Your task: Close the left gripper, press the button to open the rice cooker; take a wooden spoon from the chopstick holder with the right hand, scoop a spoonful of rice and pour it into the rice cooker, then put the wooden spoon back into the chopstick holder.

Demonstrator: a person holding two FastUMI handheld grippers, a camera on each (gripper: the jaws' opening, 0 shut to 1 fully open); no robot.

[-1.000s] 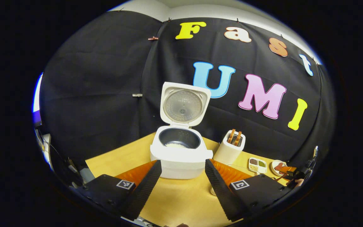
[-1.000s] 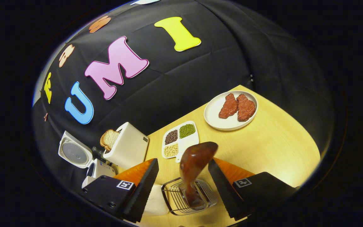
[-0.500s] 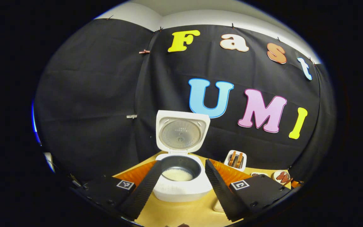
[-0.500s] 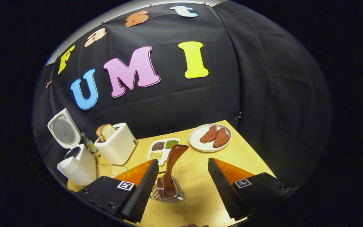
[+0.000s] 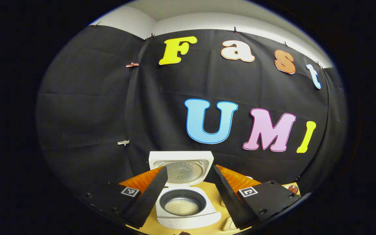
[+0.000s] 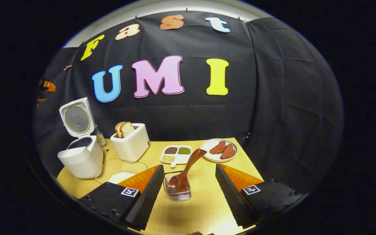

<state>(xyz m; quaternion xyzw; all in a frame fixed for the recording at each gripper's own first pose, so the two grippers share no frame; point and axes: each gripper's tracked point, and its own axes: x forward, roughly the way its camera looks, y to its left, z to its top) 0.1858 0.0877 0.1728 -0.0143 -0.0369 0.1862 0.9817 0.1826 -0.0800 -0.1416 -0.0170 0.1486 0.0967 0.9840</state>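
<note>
In the right gripper view, the white rice cooker (image 6: 80,156) stands at the far left of the wooden table (image 6: 201,209) with its lid (image 6: 76,116) swung up and standing open. A small bottle (image 6: 100,138) sits just behind it. To the right of the cooker is a white toaster (image 6: 132,144) with two slices of bread (image 6: 124,128) poking out of the top. In front of the toaster lies a clear glass bowl (image 6: 121,169) with white rice (image 6: 119,177) in it, partly hidden behind the near left finger. Further right, a white divided dish (image 6: 176,154) holds dark, green and pale beans, and beside it a white plate (image 6: 219,150) carries two pieces of red meat (image 6: 223,149).

The wire chopstick holder (image 6: 177,189) stands near the middle of the table, between the fingers of the right gripper (image 6: 189,186) but beyond their tips. The wooden spoon (image 6: 186,171) rests in it, bowl end down, handle leaning up and to the right. The right gripper's fingers are spread wide and touch nothing.

In the left gripper view, the left gripper (image 5: 189,191) is also spread wide and empty, with the open rice cooker (image 5: 188,209) between its fingers and farther off; white rice (image 5: 181,206) lies in the inner pot.
</note>
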